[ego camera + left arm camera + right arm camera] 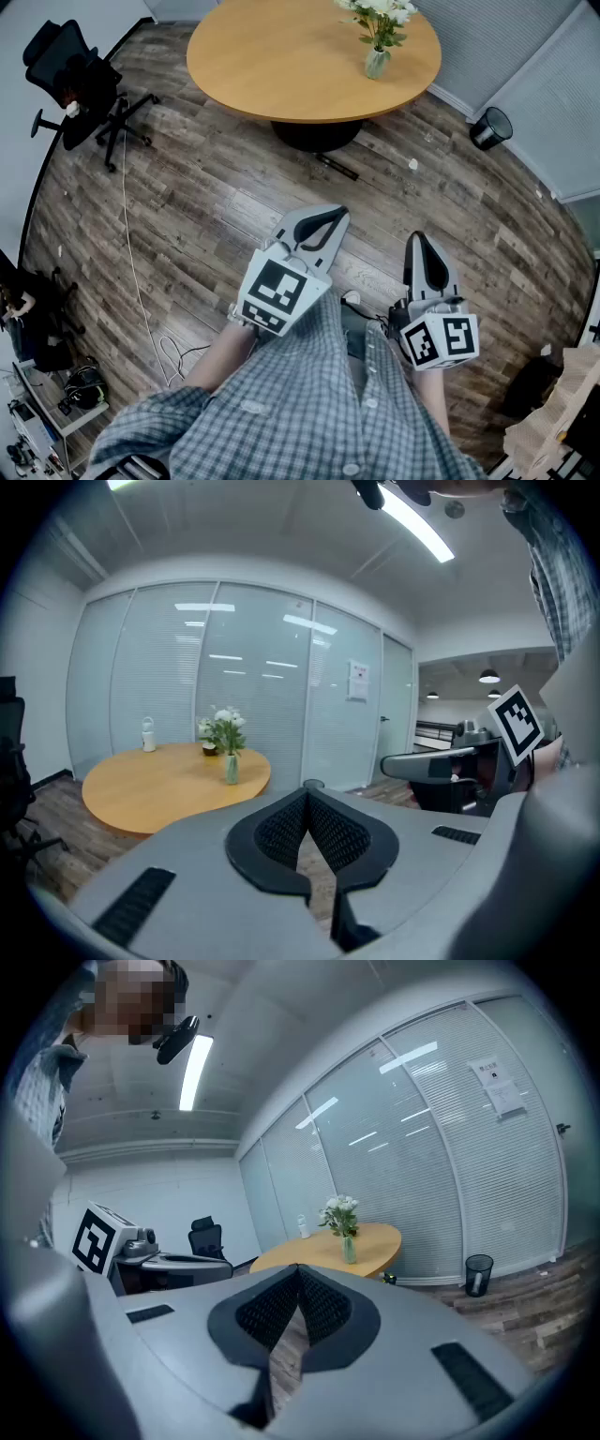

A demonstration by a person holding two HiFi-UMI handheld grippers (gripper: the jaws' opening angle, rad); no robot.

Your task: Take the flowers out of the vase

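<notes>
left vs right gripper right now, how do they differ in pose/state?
In the head view the left gripper slants toward the picture's upper right, while the right gripper points nearly straight up it. The left gripper sits further up the picture, nearer the table, than the right gripper. The left shows its broad face; the right looks narrower. Shared: both have jaws together with nothing between, over the floor, well short of the vase and its flowers.
</notes>
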